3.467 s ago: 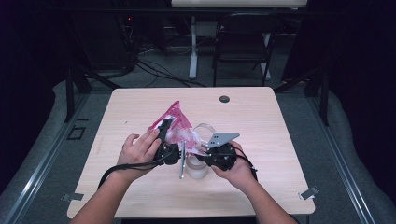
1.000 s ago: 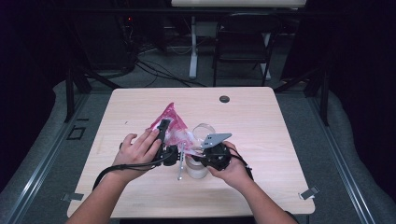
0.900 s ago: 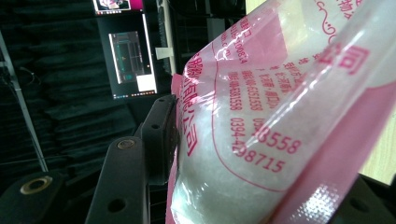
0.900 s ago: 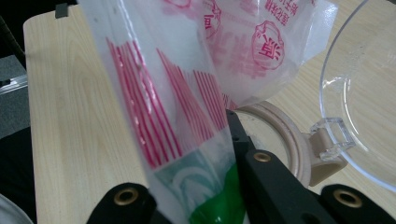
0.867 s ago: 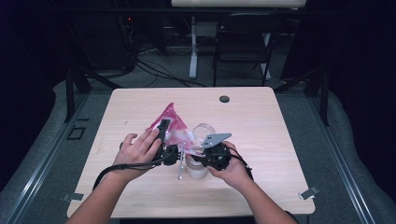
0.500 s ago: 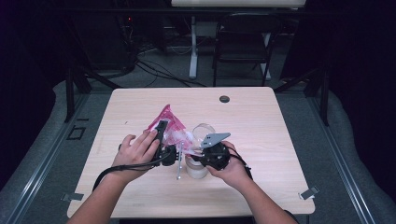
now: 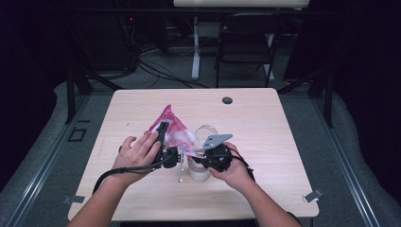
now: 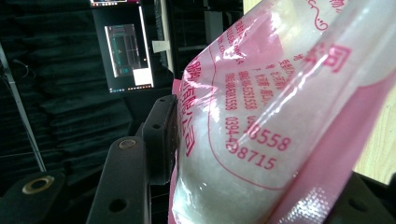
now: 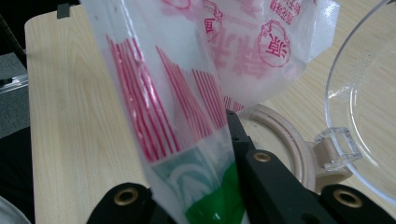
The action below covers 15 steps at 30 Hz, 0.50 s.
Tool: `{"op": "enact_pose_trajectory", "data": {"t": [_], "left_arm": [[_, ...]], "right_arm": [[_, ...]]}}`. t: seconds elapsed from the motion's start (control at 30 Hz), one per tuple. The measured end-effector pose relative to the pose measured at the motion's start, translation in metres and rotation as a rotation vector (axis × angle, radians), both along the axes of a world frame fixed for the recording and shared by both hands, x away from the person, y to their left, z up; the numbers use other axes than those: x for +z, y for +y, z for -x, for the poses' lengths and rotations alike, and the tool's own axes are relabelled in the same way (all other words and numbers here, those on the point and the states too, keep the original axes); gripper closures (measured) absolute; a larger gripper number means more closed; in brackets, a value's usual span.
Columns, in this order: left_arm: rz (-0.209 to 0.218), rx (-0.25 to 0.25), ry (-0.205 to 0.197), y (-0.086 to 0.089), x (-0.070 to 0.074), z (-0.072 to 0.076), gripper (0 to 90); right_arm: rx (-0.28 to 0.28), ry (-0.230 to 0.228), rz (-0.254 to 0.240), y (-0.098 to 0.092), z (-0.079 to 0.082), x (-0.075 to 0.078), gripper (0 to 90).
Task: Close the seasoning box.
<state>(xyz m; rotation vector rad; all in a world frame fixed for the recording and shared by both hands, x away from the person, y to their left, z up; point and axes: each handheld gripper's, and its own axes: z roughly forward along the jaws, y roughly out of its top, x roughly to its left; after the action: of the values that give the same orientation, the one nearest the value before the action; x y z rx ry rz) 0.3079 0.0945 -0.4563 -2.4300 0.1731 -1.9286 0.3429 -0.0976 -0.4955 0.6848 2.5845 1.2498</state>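
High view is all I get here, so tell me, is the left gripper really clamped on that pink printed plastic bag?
Observer: Yes. In the left gripper view a black pad presses into the bulging side of the pink printed plastic bag, which holds something white.
Operator: And the right gripper?
Observer: The right gripper is shut on a thin edge of the same bag, where the print shows red stripes and a green patch.
Operator: What is that clear thing under the bag?
Observer: A container with a tan round rim; its clear hinged lid stands open beside it.
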Motion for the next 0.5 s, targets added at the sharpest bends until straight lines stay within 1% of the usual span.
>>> {"op": "enact_pose_trajectory", "data": {"t": [0.1,0.2,0.23,0.27,0.37,0.5], "left_arm": [[0.004,0.001,0.004,0.0,-0.0006,-0.0001,55.8],[0.01,-0.002,-0.007,0.0,-0.0006,0.0005,55.8],[0.002,-0.003,-0.009,-0.0003,0.0002,0.0005,55.8],[0.007,-0.002,-0.01,-0.0003,0.0001,0.0008,55.8],[0.003,-0.005,-0.014,-0.001,0.0008,0.0012,55.9],[0.007,-0.005,-0.011,-0.0011,0.0012,0.0012,55.9]], "right_arm": [[-0.001,0.001,0.002,0.0,-0.0002,-0.0001,89.4],[-0.001,0.0,0.001,-0.0002,-0.0002,-0.0001,89.4],[-0.001,0.0,0.0,-0.0002,-0.0003,-0.0001,89.4],[0.0,0.0,0.0,-0.0001,-0.0003,-0.0001,89.4],[0.003,0.005,-0.002,0.0003,-0.0003,-0.0005,89.4],[0.001,0.002,-0.002,0.0,-0.0003,-0.0002,89.4]]}}
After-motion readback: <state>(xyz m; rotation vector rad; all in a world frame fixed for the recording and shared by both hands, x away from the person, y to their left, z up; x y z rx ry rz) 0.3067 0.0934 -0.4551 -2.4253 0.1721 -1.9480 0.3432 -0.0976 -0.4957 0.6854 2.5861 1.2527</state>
